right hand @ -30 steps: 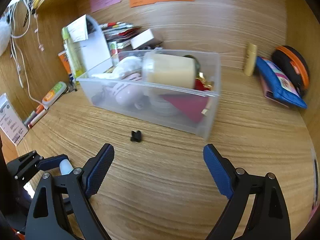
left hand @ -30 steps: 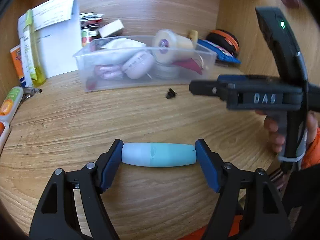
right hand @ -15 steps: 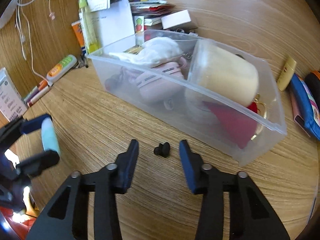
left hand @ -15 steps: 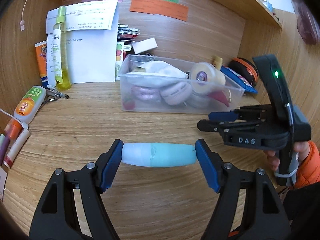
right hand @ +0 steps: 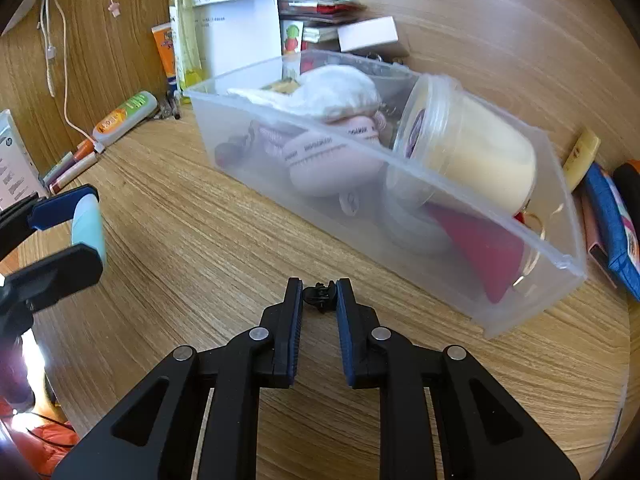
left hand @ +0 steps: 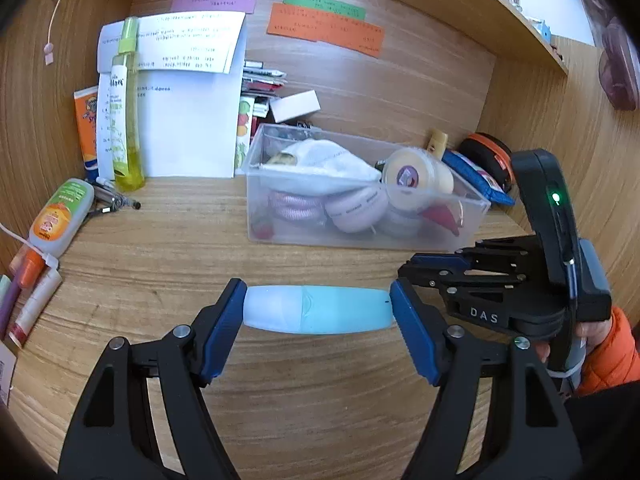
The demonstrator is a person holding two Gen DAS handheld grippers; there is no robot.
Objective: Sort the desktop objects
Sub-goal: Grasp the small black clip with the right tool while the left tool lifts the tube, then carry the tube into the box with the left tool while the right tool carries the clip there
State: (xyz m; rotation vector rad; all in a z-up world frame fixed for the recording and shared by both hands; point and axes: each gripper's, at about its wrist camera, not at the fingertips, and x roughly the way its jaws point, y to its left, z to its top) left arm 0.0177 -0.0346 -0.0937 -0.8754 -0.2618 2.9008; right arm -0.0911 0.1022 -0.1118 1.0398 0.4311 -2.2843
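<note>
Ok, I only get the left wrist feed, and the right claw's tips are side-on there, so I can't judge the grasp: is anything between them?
Observer: Yes. The right claw is shut on a small black clip, with a pad touching each side.
Operator: Is it deep in the pads?
Observer: No, it is only at the very tips.
Operator: Is it near the bin?
Observer: It is just in front of the long wall of the clear bin, apart from it.
</note>
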